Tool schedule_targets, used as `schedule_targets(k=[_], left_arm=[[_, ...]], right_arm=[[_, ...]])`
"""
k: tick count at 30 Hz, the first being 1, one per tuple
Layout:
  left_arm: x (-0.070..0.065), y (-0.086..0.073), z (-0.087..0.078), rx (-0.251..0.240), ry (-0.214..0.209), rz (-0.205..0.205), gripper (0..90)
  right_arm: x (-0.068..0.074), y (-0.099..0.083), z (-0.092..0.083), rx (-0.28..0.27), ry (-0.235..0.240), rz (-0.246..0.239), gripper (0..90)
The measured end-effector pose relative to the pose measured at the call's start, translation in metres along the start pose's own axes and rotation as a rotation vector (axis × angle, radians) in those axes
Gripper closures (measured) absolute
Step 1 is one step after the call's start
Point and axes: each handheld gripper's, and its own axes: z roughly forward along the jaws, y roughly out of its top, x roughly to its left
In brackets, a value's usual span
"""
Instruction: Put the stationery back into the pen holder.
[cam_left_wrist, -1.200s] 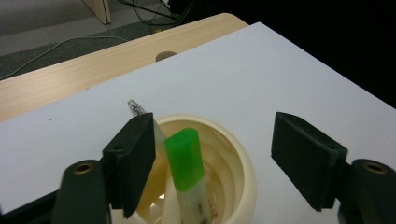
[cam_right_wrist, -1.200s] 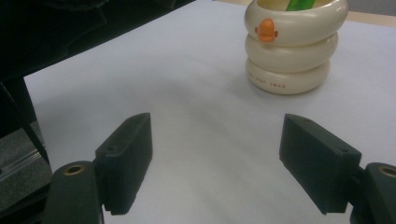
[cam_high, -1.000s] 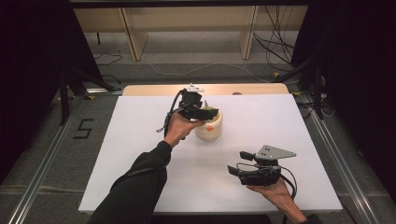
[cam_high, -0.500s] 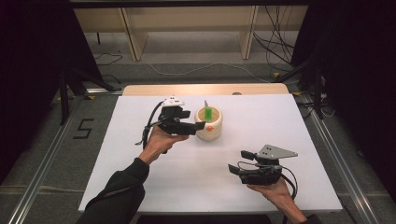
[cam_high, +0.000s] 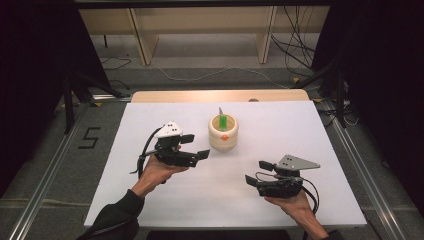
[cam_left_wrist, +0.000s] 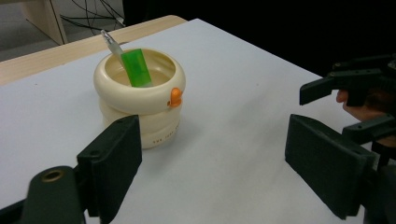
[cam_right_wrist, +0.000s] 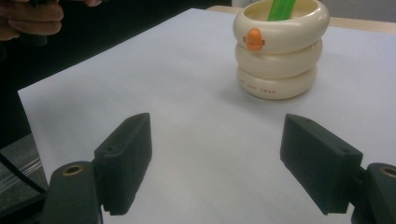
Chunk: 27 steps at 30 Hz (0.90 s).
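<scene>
We find the left tongs (cam_high: 197, 146) with jaws spread wide and nothing between them; they have just been opening, and they hang low over the worktop (cam_high: 150, 200), just beside the cream cup (cam_high: 223, 133) on its left as the high view shows it. The right tongs (cam_high: 260, 171) are also agape and empty, held near the front edge of the worktop, well apart from the cup and to its right.

We judge the step in hand to be the release: the green pen (cam_high: 223, 121) stands inside the cup, and the left tongs are clear of both. The next move, in our judgement, calls for drawing the left tongs away from the cup without clipping its rim, since the cup stands free and could be nudged or tipped.

The cup sits at the middle of the worktop, toward its far edge. In the left gripper view the cup (cam_left_wrist: 140, 100) is a squat pot of stacked rounded rings, glossy cream, with a small orange knob on the top ring and faint lettering on the lowest. The pen (cam_left_wrist: 135, 67) leans against the inner wall, tilted, its translucent green body topped by a clear tip that rises above the rim.
</scene>
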Motion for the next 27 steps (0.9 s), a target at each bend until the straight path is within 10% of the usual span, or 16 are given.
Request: schedule_targets(k=[27], left_arm=[[-0.009,-0.06,-0.047,-0.057,0.036,0.018,16.6]], right_arm=[[0.0,-0.004,-0.005,0.006,-0.022,-0.019,25.8]])
